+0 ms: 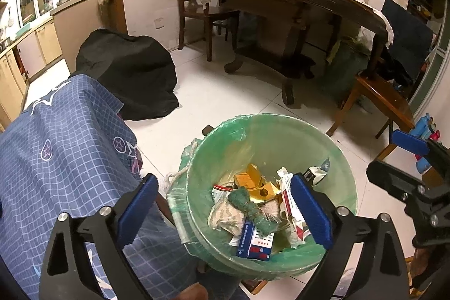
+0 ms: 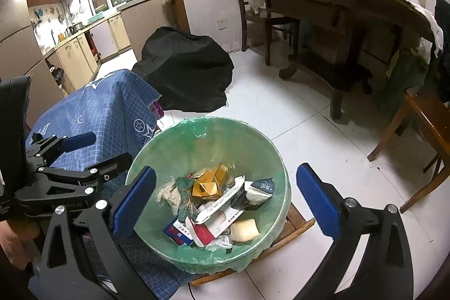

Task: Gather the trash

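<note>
Left gripper (image 1: 225, 204): black two-finger frame with blue pads (image 1: 137, 204), angled downward, jaws spread wide, nothing between the pads and nothing touching them; in the right wrist view it shows at the left edge (image 2: 92, 152), fingers apart and likewise empty. Right gripper (image 2: 227, 204): same black frame and blue pads (image 2: 317, 204), angled downward, jaws spread wide and empty; in the left wrist view it shows at the right edge (image 1: 393, 156), one blue pad and one black finger visible. A hand (image 2: 17, 246) shows in part below the left gripper's body at the lower left of the right wrist view, its grasp not clear.
</note>
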The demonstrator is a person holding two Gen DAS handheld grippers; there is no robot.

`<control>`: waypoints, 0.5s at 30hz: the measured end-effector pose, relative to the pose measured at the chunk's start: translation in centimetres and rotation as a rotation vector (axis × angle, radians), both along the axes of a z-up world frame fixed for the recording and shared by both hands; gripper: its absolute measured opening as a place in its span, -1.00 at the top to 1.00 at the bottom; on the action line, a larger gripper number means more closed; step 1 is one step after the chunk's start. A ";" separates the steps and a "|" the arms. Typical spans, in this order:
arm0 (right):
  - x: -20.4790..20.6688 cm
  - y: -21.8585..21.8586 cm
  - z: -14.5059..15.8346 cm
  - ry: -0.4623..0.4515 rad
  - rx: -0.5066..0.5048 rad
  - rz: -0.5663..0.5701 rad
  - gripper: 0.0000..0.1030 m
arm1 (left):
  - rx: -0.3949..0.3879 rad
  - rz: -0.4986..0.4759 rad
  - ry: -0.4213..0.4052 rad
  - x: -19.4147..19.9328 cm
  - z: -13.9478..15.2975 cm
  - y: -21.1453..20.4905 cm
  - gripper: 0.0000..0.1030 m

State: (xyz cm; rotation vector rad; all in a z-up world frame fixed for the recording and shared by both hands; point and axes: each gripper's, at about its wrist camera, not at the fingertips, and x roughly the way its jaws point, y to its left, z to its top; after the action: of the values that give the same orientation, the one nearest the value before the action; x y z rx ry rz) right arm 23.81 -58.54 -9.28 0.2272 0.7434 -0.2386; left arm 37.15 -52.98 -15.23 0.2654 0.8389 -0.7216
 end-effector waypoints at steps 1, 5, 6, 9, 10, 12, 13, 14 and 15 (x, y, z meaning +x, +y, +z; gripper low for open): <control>0.0 0.2 0.0 0.001 -0.004 0.003 -0.88 | 0.001 0.002 0.001 0.0 0.0 0.1 -0.86; -0.3 1.0 0.0 -0.001 -0.020 0.006 -0.88 | 0.000 0.009 -0.001 -0.2 0.1 0.5 -0.89; -0.4 1.1 0.1 -0.004 -0.020 0.006 -0.88 | 0.000 0.010 -0.001 -0.3 0.2 0.5 -0.89; -0.8 1.6 0.3 -0.016 -0.026 0.001 -0.88 | -0.004 0.016 -0.009 -0.6 0.5 1.0 -0.89; -1.0 1.7 0.5 -0.022 -0.027 0.000 -0.88 | -0.007 0.019 -0.014 -0.7 0.7 1.2 -0.89; -1.5 2.2 0.8 -0.034 -0.035 -0.005 -0.88 | -0.014 0.022 -0.029 -1.2 1.2 1.5 -0.90; -1.8 2.5 1.0 -0.041 -0.040 -0.007 -0.88 | -0.018 0.023 -0.042 -1.5 1.5 1.9 -0.90; -2.0 2.7 1.2 -0.047 -0.043 -0.008 -0.88 | -0.023 0.022 -0.050 -1.8 1.8 2.2 -0.90; -2.5 3.0 1.5 -0.059 -0.047 -0.011 -0.89 | -0.026 0.022 -0.055 -2.2 2.0 2.4 -0.90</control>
State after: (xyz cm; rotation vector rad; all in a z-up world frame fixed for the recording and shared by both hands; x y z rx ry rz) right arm 21.36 -55.54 -7.78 0.1926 0.6774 -0.2589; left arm 34.94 -50.60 -13.23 0.2518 0.7786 -0.7010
